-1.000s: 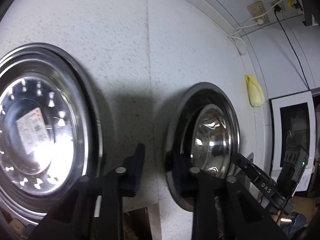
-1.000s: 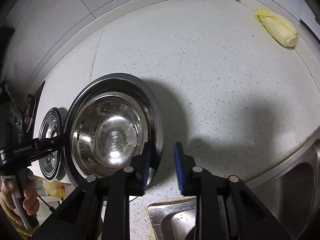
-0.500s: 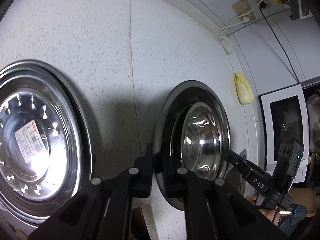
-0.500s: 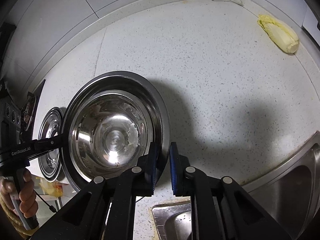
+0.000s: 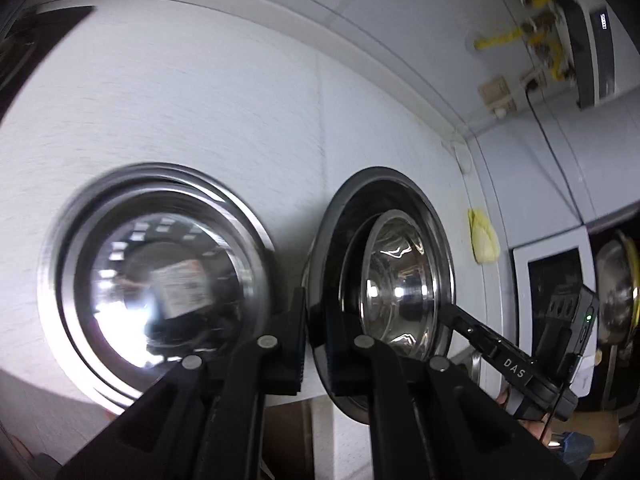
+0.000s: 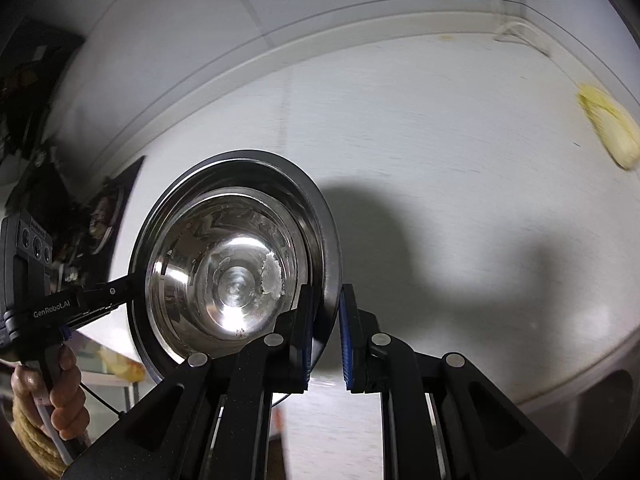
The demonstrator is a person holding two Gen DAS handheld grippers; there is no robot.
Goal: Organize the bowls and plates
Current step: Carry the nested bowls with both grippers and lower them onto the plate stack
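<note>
Both grippers, left gripper (image 5: 314,344) and right gripper (image 6: 325,336), clamp the steel plate's (image 6: 320,216) opposite rims, its bowl (image 6: 224,276) nested, while another plate (image 5: 152,280) waits left, unstacked.

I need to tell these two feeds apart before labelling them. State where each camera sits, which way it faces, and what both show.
Left wrist: sits on the left gripper, looking down along its fingers at the plate with the bowl in it; jaws clamp the plate's rim; a second plate lies left, the right gripper opposite.
Right wrist: sits on the right gripper, facing the same plate from its other side, jaws on its rim; the person's hand shows.
Shared: plate, bowl, countertop, cabbage.
</note>
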